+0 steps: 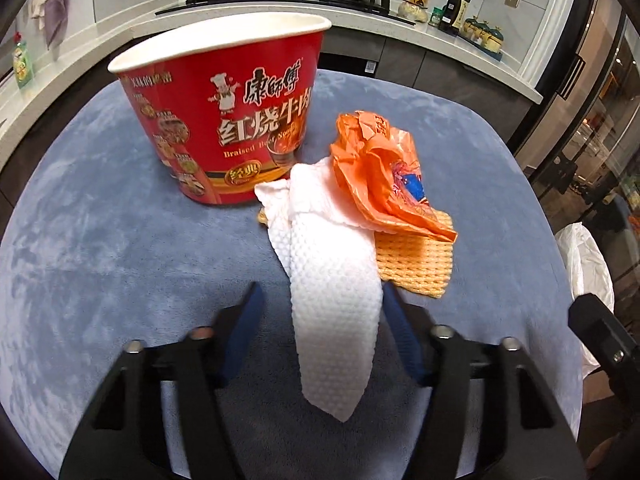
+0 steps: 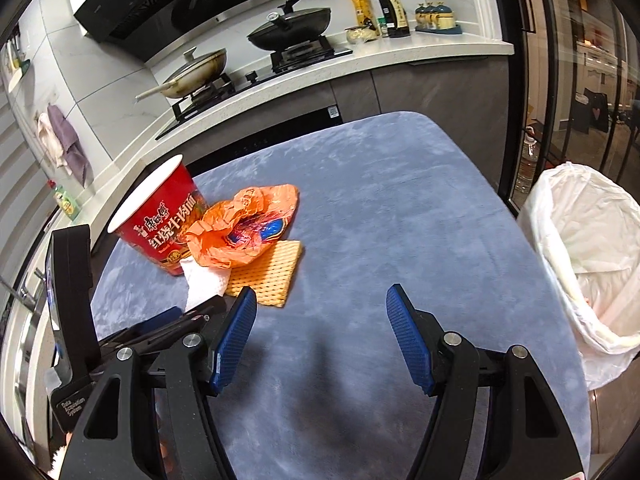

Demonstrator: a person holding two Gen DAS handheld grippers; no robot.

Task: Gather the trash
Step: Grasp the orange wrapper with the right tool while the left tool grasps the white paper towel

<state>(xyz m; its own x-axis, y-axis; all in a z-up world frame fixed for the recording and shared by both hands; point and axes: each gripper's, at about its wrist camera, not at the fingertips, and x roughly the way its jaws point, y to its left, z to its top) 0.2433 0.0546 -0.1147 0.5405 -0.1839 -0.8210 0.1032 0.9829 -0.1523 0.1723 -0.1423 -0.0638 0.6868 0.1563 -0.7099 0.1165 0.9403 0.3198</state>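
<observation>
- Trash pile: sits mid-table on blue plush cloth (image 1: 100, 260), items touching or overlapping.
- Paper towel (image 1: 332, 320): white, embossed with small dimples, soft and limp. Runs as a long strip from the pile straight back toward the left gripper (image 1: 320, 300), long axis roughly in line with the fingers. Far end tucked under the orange bag; near end draped between the jaws.
- Left gripper: roughly half open around the strip. Right-hand pad touching or just beside the towel's edge, left-hand pad clearly apart from it. Not clamped as far as can be seen.
- Right gripper (image 2: 320, 300): jaws wide, nothing between them, over bare cloth, well to the right of the pile.
- Left hand plainly the nearer to the towel; judged the piece in hand, needing only a squeeze across its narrow width.
- Orange plastic bag (image 1: 372, 168): crumpled, thin, glossy, blue print inside. Rests on the towel's far end and on the foam sheet.
- Yellow foam net sheet (image 1: 416, 264): flat, rectangular, waffle-textured, under the bag.
- Noodle cup (image 1: 224, 120): red paper tub, upright, white rim, lid off, just behind the towel.
- Bin with white liner (image 2: 580, 260): off the table's right edge, mouth open.
- Risk, as a guess: lifting the towel may drag the bag along.
</observation>
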